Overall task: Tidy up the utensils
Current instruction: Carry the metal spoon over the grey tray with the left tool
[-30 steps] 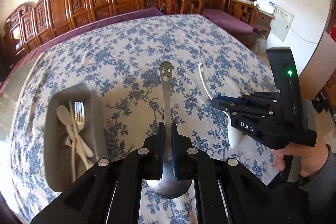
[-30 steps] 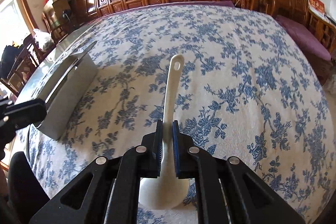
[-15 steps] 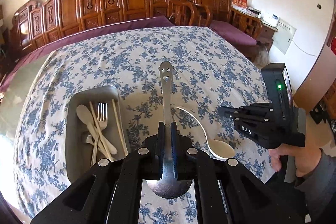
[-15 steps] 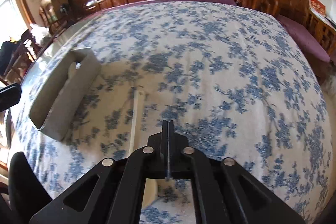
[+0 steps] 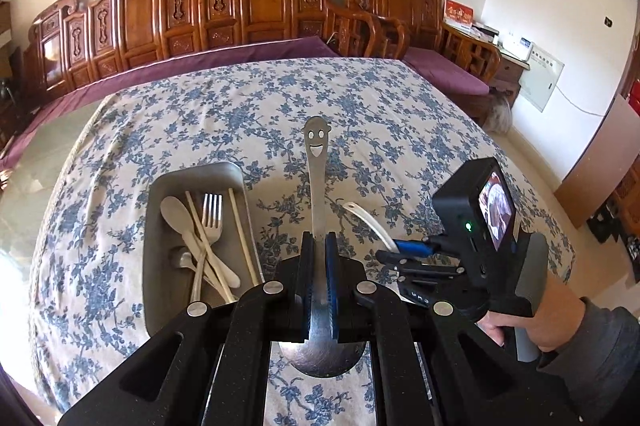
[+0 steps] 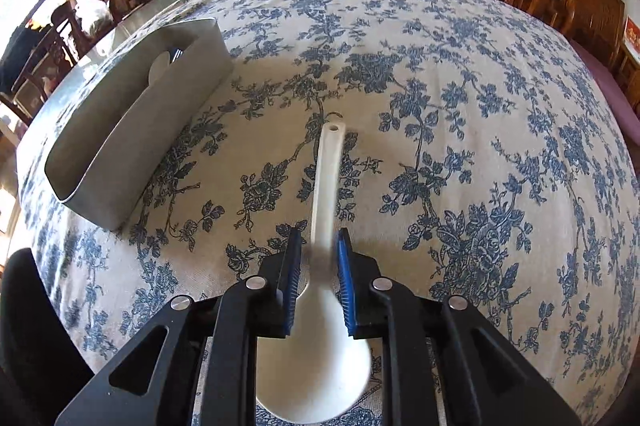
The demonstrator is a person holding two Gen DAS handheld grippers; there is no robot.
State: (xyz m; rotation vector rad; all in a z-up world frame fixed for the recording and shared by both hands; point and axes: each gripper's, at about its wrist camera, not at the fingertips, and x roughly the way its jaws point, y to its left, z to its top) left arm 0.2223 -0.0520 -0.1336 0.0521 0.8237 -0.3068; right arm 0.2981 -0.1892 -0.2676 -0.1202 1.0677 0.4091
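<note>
Left tool [image 5: 319, 258] pinching the metal spoon [image 5: 316, 162]; right tool [image 6: 318, 246] opening around the white spoon [image 6: 320, 218], pads not touching. Next: squeeze it, then both into the tray [image 5: 160, 266].

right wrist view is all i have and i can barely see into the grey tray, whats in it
Observer: The left wrist view looks into the grey tray. It holds a fork, a pale spoon, pale chopsticks and a small metal utensil beneath them.
Operator: ok and is the left gripper carrying anything
Observer: Yes, the left gripper is shut on a metal spoon with a smiley face cut into its handle end.
Operator: which way is it held
Observer: It is gripped near the neck, with the bowl towards the camera and the handle pointing away.
</note>
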